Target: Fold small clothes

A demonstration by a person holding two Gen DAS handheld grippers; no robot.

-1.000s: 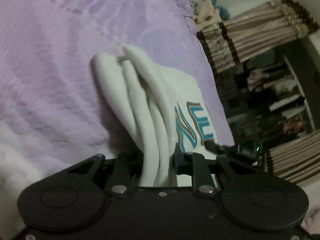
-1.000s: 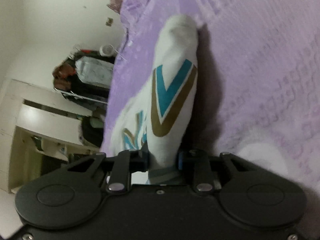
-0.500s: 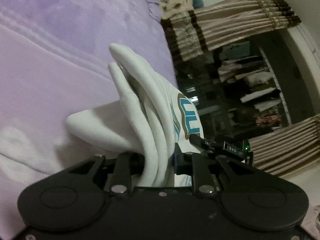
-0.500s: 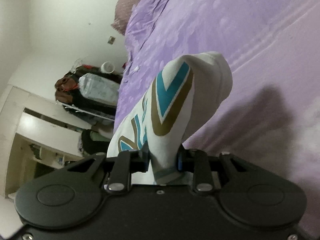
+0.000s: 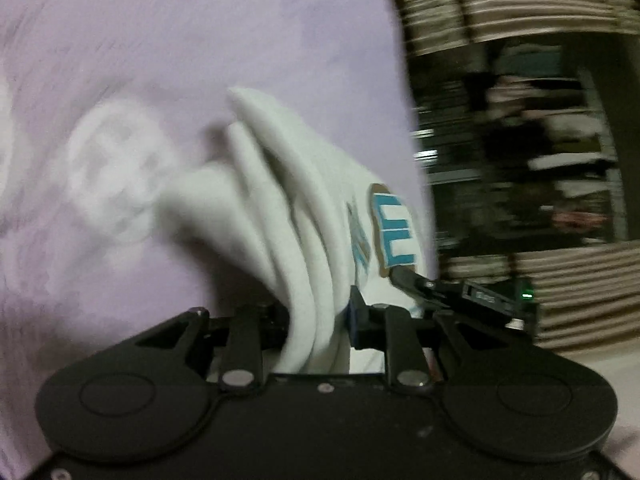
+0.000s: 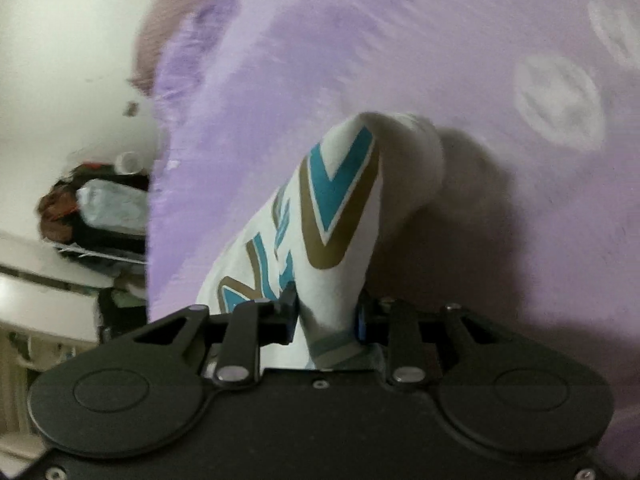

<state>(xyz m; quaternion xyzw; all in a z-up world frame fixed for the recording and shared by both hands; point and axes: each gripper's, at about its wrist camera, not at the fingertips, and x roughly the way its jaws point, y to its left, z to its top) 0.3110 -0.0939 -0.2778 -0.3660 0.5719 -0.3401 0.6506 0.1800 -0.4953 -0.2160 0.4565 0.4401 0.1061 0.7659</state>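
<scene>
the left gripper (image 5: 318, 320) has its jaws easing apart, yet several bunched folds of the white garment (image 5: 280, 216) are pinched between them. the right gripper (image 6: 326, 312) has its jaws clamped on another bunch of the same cloth, where a teal and gold print (image 6: 332, 208) faces the camera. the garment rises from each gripper and hangs over the purple bedspread (image 5: 168, 40). the left view is smeared with blur. beyond the bed's edge hang beige curtains (image 5: 520, 4) around a dark window (image 5: 520, 152); on the other side stands a cluttered shelf (image 6: 104, 208) against a white wall (image 6: 68, 40).
</scene>
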